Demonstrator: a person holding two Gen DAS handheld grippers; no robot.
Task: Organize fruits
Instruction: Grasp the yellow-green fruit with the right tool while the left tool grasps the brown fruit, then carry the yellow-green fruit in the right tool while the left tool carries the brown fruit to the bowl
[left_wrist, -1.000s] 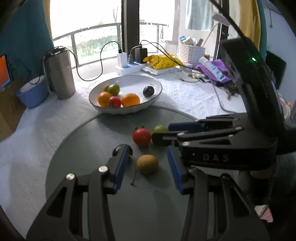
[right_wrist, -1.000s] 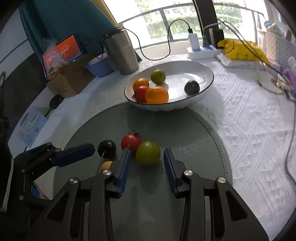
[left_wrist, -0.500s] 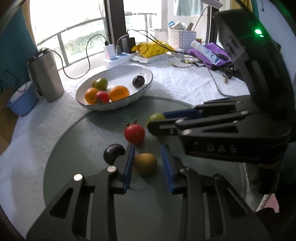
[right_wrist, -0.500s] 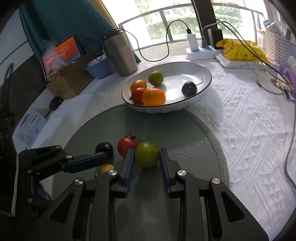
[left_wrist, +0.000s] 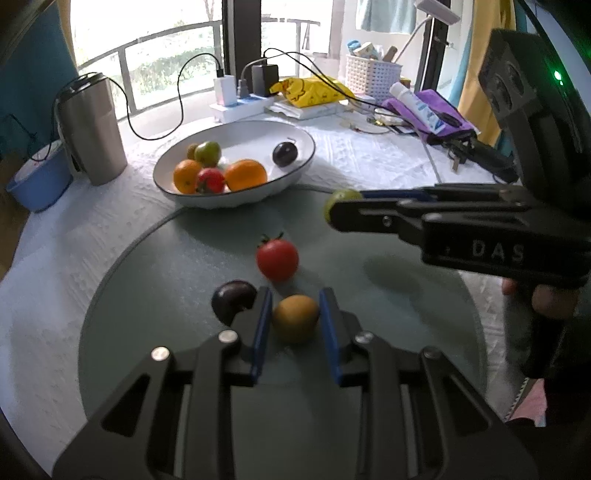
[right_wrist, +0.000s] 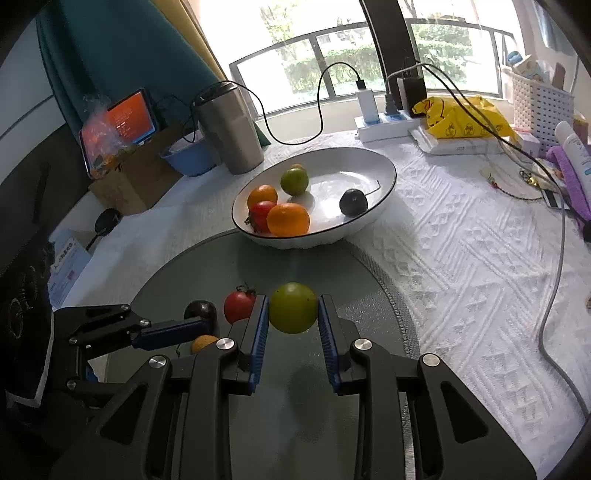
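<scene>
Where fruit is gathered, the white bowl (right_wrist: 384, 206) holds oranges (right_wrist: 288, 219).

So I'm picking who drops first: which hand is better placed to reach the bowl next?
Probably right. Its gripper is shut on the green fruit, lifted, nearer the bowl. The left gripper, shut on the brown fruit, sits lower, farther back.

One bowl (right_wrist: 384, 199) with two oranges (right_wrist: 288, 219), one tomato (right_wrist: 260, 214), one green fruit (right_wrist: 294, 181), one plum (right_wrist: 352, 202), maybe one small brown fruit (left_wrist: 191, 150) behind. Four loose fruits (left_wrist: 277, 259) outside. Two grippers (right_wrist: 290, 325).
</scene>
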